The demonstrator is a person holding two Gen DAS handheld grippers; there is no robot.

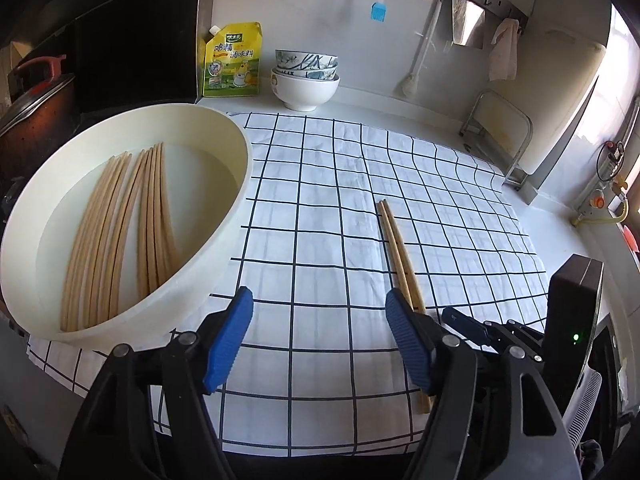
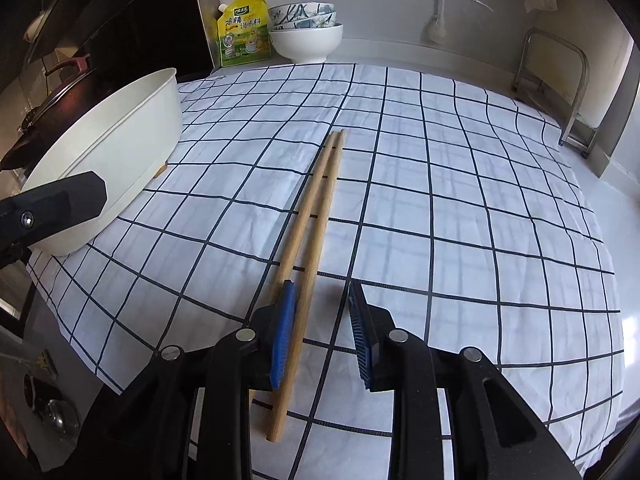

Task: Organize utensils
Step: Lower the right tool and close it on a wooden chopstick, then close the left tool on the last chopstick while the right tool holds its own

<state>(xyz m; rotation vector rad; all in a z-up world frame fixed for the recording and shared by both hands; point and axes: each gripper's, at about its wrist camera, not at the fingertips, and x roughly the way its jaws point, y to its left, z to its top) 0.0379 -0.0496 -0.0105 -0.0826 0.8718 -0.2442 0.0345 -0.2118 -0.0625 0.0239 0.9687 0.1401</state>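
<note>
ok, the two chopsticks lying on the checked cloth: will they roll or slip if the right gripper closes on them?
The chopsticks look round and smooth, so they may roll. Thin and stiff, probably light. The ribbed pads should help; the cloth likely damps sliding.

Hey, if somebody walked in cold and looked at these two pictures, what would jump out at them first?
Probably the pair of chopsticks lying side by side in the middle of the checked cloth, with the right gripper just over their near ends, jaws apart. Next, the big cream basin at the cloth's left edge, holding many more chopsticks. The left gripper hangs open beside the basin.
</note>
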